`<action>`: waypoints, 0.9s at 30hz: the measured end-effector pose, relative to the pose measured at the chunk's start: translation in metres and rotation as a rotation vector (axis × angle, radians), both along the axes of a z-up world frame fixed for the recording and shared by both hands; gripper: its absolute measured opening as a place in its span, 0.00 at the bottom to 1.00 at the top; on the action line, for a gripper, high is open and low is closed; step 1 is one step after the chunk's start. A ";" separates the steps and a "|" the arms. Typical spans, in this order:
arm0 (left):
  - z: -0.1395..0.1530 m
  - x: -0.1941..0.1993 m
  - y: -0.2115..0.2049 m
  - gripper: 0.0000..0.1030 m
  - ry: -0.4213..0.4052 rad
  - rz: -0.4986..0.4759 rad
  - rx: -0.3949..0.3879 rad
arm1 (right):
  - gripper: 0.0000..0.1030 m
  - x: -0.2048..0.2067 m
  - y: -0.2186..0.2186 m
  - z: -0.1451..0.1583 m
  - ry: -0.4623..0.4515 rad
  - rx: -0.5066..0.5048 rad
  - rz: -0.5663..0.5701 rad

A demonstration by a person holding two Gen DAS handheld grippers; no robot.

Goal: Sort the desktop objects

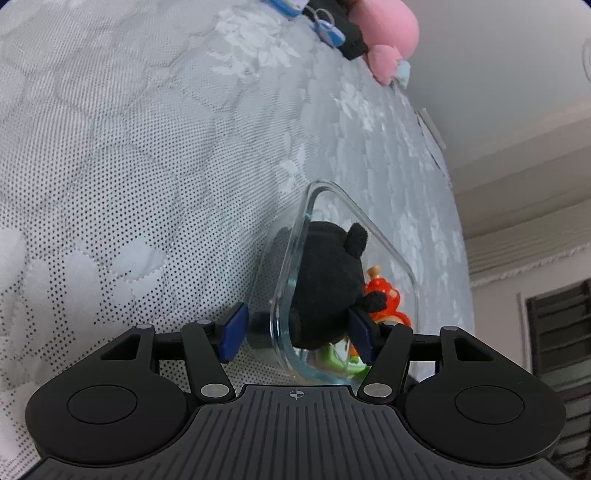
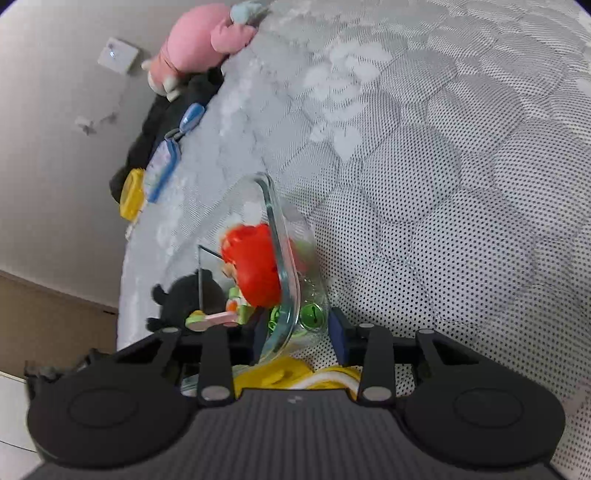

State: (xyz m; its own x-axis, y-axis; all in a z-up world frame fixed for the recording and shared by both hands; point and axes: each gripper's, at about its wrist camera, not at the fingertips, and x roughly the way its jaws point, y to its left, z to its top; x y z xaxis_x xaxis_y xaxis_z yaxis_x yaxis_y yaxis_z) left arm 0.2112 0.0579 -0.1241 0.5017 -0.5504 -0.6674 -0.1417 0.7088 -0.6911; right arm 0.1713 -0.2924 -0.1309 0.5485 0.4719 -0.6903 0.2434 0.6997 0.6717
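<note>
A clear glass container (image 1: 373, 229) stands on the grey patterned cloth and holds a black plush toy (image 1: 325, 280) and an orange-haired figure (image 1: 380, 291). My left gripper (image 1: 297, 332) straddles the container's near wall, one blue pad (image 1: 232, 332) outside and one inside by the plush; the jaws stand apart. In the right wrist view the container (image 2: 277, 229) shows the orange-haired figure (image 2: 255, 266), the black plush (image 2: 192, 295) and a green piece (image 2: 312, 314). My right gripper (image 2: 299, 332) straddles the opposite wall, its pads close to the glass.
A pink plush (image 2: 195, 44), a blue keychain (image 2: 192, 118), a blue-edged card (image 2: 162, 170) and a yellow object (image 2: 133, 195) lie along the cloth's far edge by the wall. A yellow item (image 2: 280, 373) lies under the right gripper. The pink plush also shows in the left wrist view (image 1: 388, 33).
</note>
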 end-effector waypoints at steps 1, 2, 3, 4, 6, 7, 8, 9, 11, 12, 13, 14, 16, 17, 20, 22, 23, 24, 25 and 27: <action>0.002 -0.002 -0.003 0.58 -0.007 -0.005 0.020 | 0.35 0.000 0.002 0.001 -0.003 -0.014 0.003; 0.004 -0.004 -0.005 0.57 -0.011 -0.007 0.037 | 0.34 0.000 0.003 0.002 -0.008 -0.028 0.004; 0.006 -0.006 -0.005 0.55 -0.013 -0.010 0.049 | 0.33 0.000 0.005 0.003 -0.013 -0.043 0.006; 0.007 -0.009 -0.006 0.52 -0.014 -0.013 0.062 | 0.31 -0.003 0.007 0.005 -0.023 -0.068 0.010; 0.011 -0.015 -0.010 0.43 -0.011 -0.016 0.095 | 0.28 -0.008 0.013 0.011 -0.052 -0.135 0.022; 0.013 -0.020 -0.009 0.39 -0.011 -0.016 0.116 | 0.26 -0.011 0.015 0.015 -0.065 -0.161 0.024; 0.015 -0.024 -0.011 0.32 -0.011 -0.015 0.140 | 0.23 -0.014 0.016 0.019 -0.078 -0.181 0.025; 0.016 -0.028 -0.012 0.30 -0.012 -0.017 0.144 | 0.22 -0.017 0.015 0.022 -0.089 -0.189 0.027; 0.019 -0.036 -0.013 0.32 -0.016 -0.016 0.135 | 0.17 -0.024 0.012 0.029 -0.105 -0.193 0.032; 0.021 -0.041 -0.013 0.31 -0.020 -0.015 0.123 | 0.17 -0.026 0.011 0.030 -0.106 -0.186 0.033; 0.021 -0.045 -0.015 0.27 -0.016 -0.027 0.102 | 0.16 -0.028 0.008 0.031 -0.103 -0.173 0.034; 0.021 -0.049 -0.016 0.25 -0.011 -0.040 0.082 | 0.16 -0.030 0.007 0.030 -0.098 -0.157 0.033; 0.018 -0.057 -0.025 0.24 0.007 -0.071 0.071 | 0.16 -0.033 0.004 0.029 -0.090 -0.135 0.033; 0.016 -0.061 -0.031 0.24 0.013 -0.087 0.079 | 0.16 -0.035 0.005 0.030 -0.089 -0.135 0.036; 0.019 -0.068 -0.036 0.25 -0.013 -0.087 0.078 | 0.17 -0.039 0.005 0.031 -0.085 -0.130 0.034; 0.026 -0.063 -0.022 0.44 -0.054 -0.021 0.035 | 0.17 -0.041 0.004 0.032 -0.086 -0.122 0.031; 0.028 -0.059 -0.014 0.54 -0.066 0.007 0.004 | 0.17 -0.042 0.003 0.032 -0.088 -0.117 0.029; 0.028 -0.056 -0.005 0.63 -0.076 0.027 -0.028 | 0.17 -0.042 0.002 0.032 -0.088 -0.112 0.028; 0.027 -0.052 0.000 0.65 -0.078 0.046 -0.031 | 0.17 -0.042 0.002 0.031 -0.089 -0.107 0.026; 0.025 -0.043 0.009 0.65 -0.073 0.073 -0.014 | 0.17 -0.042 0.001 0.030 -0.092 -0.097 0.023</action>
State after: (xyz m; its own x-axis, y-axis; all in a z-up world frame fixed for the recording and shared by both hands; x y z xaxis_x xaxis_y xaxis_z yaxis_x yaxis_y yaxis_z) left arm 0.1682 0.0665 -0.0994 0.5875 -0.5201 -0.6199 -0.1413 0.6884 -0.7114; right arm 0.1294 -0.2917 -0.1010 0.6012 0.4185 -0.6808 0.1671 0.7673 0.6192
